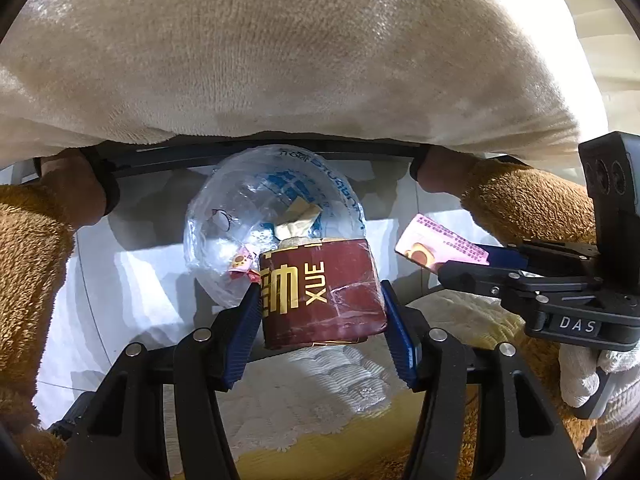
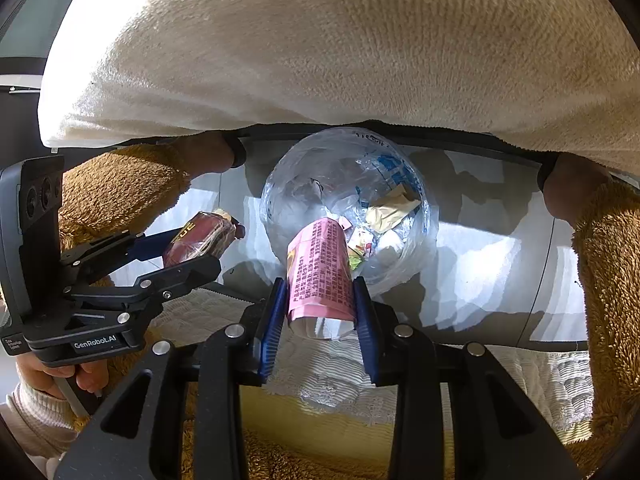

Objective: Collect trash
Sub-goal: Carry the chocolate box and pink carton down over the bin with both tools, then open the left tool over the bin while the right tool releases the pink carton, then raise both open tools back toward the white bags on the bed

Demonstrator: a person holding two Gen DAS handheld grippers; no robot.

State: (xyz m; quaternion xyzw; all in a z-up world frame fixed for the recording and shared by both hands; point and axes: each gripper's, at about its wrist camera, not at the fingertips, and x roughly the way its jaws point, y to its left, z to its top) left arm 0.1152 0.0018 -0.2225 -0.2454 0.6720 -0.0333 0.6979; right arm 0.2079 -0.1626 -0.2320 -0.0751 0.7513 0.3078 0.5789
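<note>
Glossy dark-red wrapper (image 1: 324, 292), matt pink paper (image 2: 320, 272), clear crinkled plastic bag (image 1: 224, 216), fuzzy fleece (image 1: 280, 60).

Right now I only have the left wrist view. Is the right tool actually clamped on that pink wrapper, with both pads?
Observer: Yes. In the right wrist view, the right tool has both blue pads pressed against the sides of the pink wrapper, which is curled into a tube.
Operator: Is it over the bag?
Observer: Its far end overlaps the near rim of the clear bag. I can't tell how high it is above the bag.
Operator: Is anything in the bag hidden from me?
Observer: A small green-and-yellow wrapper lies inside, just right of the pink one.
</note>
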